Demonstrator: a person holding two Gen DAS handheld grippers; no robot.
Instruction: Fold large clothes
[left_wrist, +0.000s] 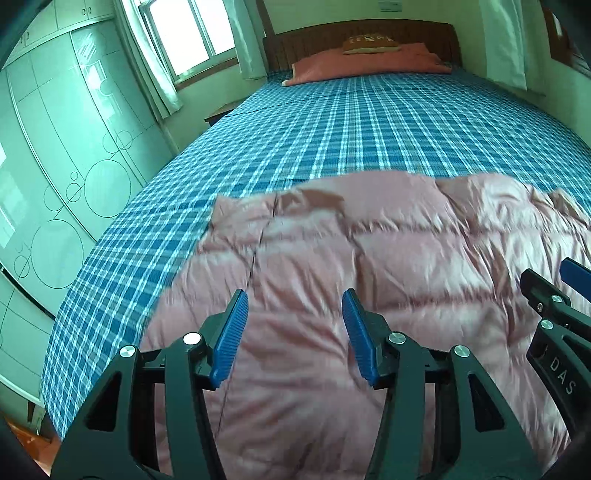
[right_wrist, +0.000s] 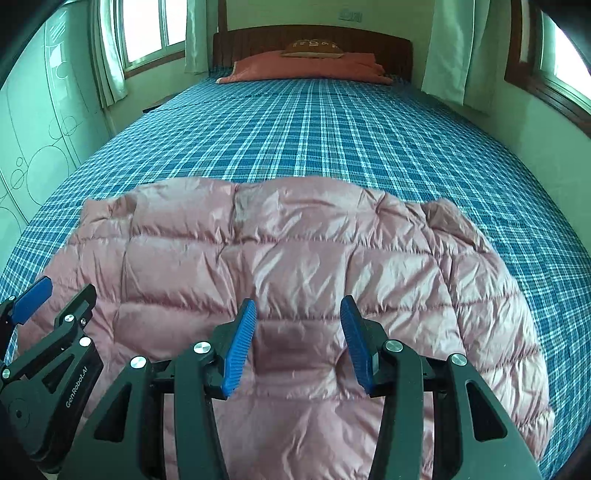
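Note:
A pink quilted down jacket (left_wrist: 351, 266) lies spread on the blue plaid bed (left_wrist: 332, 122), at its near end. It also shows in the right wrist view (right_wrist: 295, 258). My left gripper (left_wrist: 295, 299) is open and empty, hovering over the jacket's left part. My right gripper (right_wrist: 298, 306) is open and empty over the jacket's middle. The right gripper shows at the right edge of the left wrist view (left_wrist: 554, 288). The left gripper shows at the left edge of the right wrist view (right_wrist: 59, 295). Neither gripper holds any cloth.
A red pillow (right_wrist: 306, 68) with a brown cushion (right_wrist: 312, 48) lies by the dark headboard (right_wrist: 314, 37). A pale wardrobe (left_wrist: 55, 147) stands left of the bed. Windows with curtains (left_wrist: 184, 37) are behind, and a wall runs along the right side.

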